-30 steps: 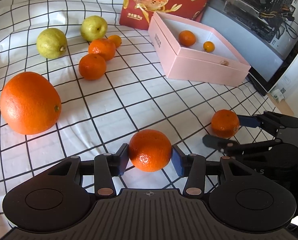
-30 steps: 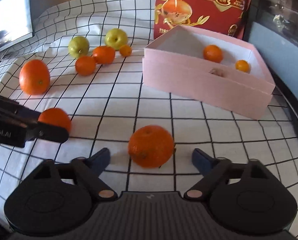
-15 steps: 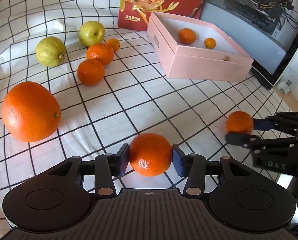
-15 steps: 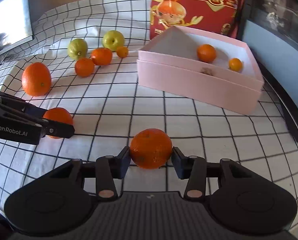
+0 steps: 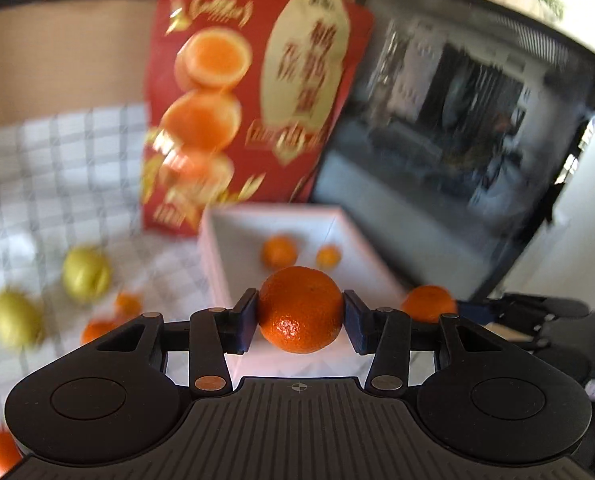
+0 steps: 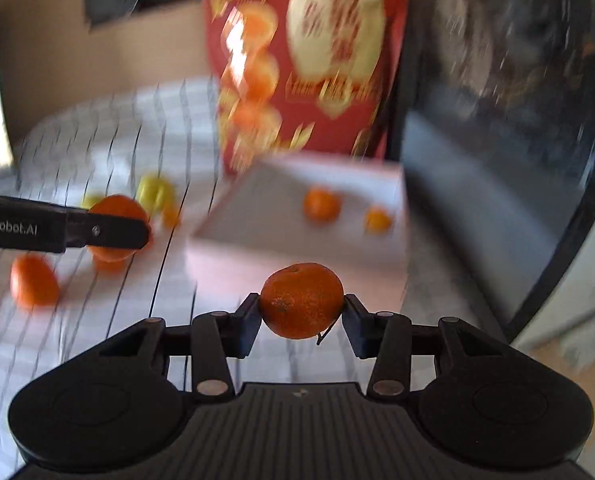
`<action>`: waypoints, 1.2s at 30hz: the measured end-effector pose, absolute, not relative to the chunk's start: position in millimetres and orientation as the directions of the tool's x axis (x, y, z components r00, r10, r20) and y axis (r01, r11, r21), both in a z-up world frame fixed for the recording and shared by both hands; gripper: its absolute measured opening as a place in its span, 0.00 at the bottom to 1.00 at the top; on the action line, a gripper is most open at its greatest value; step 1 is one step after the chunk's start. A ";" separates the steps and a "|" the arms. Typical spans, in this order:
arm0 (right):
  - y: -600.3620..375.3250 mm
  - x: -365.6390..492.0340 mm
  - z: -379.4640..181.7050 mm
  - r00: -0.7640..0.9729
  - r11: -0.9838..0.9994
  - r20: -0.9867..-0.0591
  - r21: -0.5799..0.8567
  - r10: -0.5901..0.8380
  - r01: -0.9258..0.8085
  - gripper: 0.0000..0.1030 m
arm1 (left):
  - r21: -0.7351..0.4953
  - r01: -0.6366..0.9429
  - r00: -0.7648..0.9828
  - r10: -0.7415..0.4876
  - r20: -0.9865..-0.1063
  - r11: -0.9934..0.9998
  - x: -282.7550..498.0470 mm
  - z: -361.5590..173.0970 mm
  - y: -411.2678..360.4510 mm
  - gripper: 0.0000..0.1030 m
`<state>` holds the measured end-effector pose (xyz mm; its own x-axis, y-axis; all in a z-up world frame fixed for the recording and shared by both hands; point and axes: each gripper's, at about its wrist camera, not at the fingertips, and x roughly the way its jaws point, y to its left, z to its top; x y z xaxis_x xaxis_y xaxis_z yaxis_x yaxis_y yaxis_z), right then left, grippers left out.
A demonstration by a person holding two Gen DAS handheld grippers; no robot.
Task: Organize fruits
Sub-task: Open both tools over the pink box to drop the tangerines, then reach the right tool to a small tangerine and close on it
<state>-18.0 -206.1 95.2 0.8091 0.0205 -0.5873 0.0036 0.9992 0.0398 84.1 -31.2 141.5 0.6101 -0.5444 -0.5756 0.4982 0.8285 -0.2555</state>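
Sitting between both jaws (pinched): mandarins.

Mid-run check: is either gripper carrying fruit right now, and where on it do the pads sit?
Both. The left gripper clamps a mandarin by its two opposite sides; the right gripper clamps another mandarin the same way.

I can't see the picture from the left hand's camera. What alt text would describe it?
The left gripper, two black fingers, clamps a round orange mandarin in front of an open pink rectangular box holding two smaller orange fruits. Behind stand a blurred red printed bag and a dark monitor; yellow-green fruits lie left on a checked cloth.
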 end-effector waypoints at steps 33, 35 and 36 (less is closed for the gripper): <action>-157.2 21.3 62.3 0.769 0.974 -0.633 -0.102 0.092 -0.200 0.69 | -0.200 0.077 0.667 -0.200 -0.718 0.977 5.0 58.3 90.6 0.47; -137.6 29.7 64.6 0.753 0.963 -0.640 -0.075 0.152 -0.258 0.69 | -0.224 0.032 0.681 -0.185 -0.709 0.974 -2.3 60.3 99.3 0.47; -129.1 32.9 65.2 0.745 0.958 -0.643 -0.059 0.178 -0.280 0.69 | -0.228 0.009 0.686 -0.172 -0.707 0.974 -5.6 61.9 103.2 0.47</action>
<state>32.9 -129.1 65.2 0.7445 0.1782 -0.6434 -0.2803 0.9581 -0.0590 -5.6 103.2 61.9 0.6863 -0.1715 -0.7068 0.0087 0.9737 -0.2278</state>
